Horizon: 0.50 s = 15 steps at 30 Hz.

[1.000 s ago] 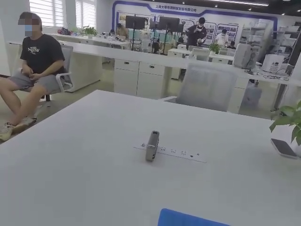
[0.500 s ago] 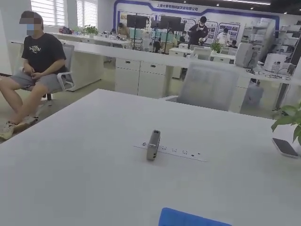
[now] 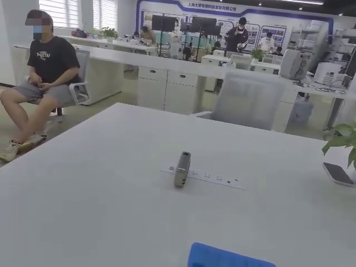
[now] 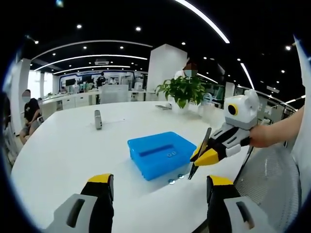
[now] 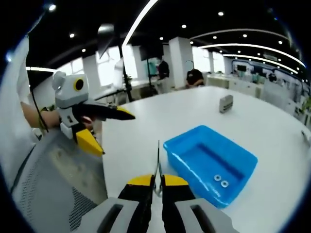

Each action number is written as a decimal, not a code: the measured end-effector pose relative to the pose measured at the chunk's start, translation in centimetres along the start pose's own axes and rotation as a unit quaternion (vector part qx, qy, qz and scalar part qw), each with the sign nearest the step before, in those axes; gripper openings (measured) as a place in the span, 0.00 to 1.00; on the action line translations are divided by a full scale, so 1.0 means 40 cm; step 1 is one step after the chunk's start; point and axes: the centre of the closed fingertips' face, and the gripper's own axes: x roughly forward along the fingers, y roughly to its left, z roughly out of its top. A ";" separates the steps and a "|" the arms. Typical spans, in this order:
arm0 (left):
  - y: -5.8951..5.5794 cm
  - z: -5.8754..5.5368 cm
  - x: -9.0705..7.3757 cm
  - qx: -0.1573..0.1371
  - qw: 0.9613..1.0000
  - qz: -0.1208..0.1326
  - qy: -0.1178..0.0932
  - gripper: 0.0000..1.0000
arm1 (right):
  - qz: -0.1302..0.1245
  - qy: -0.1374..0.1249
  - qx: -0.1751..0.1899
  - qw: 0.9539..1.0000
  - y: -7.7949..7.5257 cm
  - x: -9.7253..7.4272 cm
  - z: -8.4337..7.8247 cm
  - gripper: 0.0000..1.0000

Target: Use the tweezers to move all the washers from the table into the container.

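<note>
Roughly: left gripper (image 4: 158, 183) jaws wide apart, empty. Right gripper (image 5: 159, 180) jaws pinched shut on tweezers (image 5: 158, 158), tips over worktop (image 3: 111, 194) beside blue container (image 5: 183, 136). Two washers (image 5: 219, 180) inside; two loose washers (image 4: 175, 179) on worktop just beside container's wall, near worktop edge. Gray device (image 3: 181, 168) mid-worktop; phone (image 3: 337, 173), plant (image 3: 340, 142) at right edge. Since a second ago, head view shifted (camera only); device and phone unmoved.
</note>
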 end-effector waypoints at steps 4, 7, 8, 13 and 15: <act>-0.002 0.000 0.000 0.000 1.000 -0.001 0.001 0.80 | -0.003 -0.009 -0.007 1.000 -0.009 -0.017 0.026 0.02; -0.002 0.000 0.000 0.000 1.000 -0.002 0.000 0.80 | -0.008 -0.019 -0.011 1.000 -0.005 -0.033 0.064 0.02; -0.002 0.001 0.000 0.000 1.000 -0.001 -0.001 0.80 | -0.009 -0.020 -0.011 1.000 -0.005 -0.035 0.069 0.02; -0.003 0.000 0.001 0.000 1.000 -0.003 0.000 0.80 | -0.023 -0.033 -0.014 0.999 -0.013 -0.052 0.125 0.02; -0.003 -0.001 0.001 0.001 1.000 -0.003 0.001 0.80 | -0.028 -0.037 -0.016 0.999 -0.019 -0.057 0.144 0.02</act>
